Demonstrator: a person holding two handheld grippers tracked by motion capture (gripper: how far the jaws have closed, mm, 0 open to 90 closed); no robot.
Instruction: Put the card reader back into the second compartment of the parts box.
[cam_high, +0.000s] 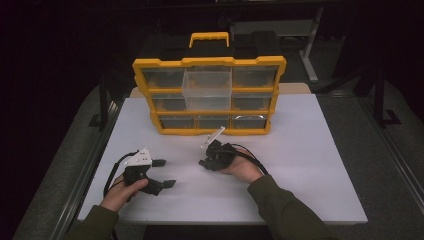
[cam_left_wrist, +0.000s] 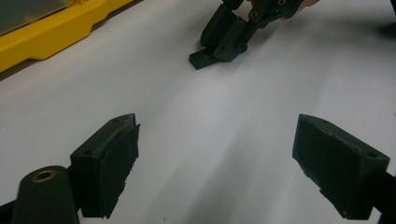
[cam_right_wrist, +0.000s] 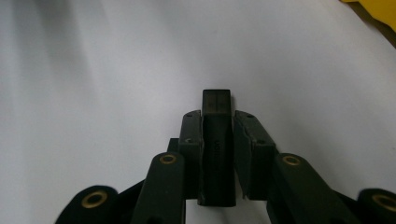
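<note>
Two grippers on the white worktop (cam_high: 300, 165), noted left to right. My left gripper (cam_high: 162, 172) rests at the near left, jaws spread wide with bare worktop between the pads (cam_left_wrist: 121, 158) — it holds nothing. Its jaws point rightward across the worktop toward my other hand.

Right of centre, my right gripper (cam_high: 206, 159) is clamped on a small black block (cam_right_wrist: 217, 140). From the right gripper view the block is a narrow bar pinched by its two long sides, its long axis running straight out along the jaws, with one short end poking just past the fingertips. In the left gripper view that free end (cam_left_wrist: 201, 59) sits low, at or touching the worktop — I cannot tell which.

Key relation: the block lies to the right of my left gripper, well apart, and is already in the right. So the right hand is the one that carries; the left is only standing by.

Pose: right hand (cam_high: 242, 170) lies low on the worktop, gripper angled toward the far left. Beyond it stands the yellow drawer organiser (cam_high: 210, 62), upright, with a clear drawer (cam_high: 206, 87) pulled forward in its upper middle column — my guess at where the block goes, up and away from the right gripper.
</note>
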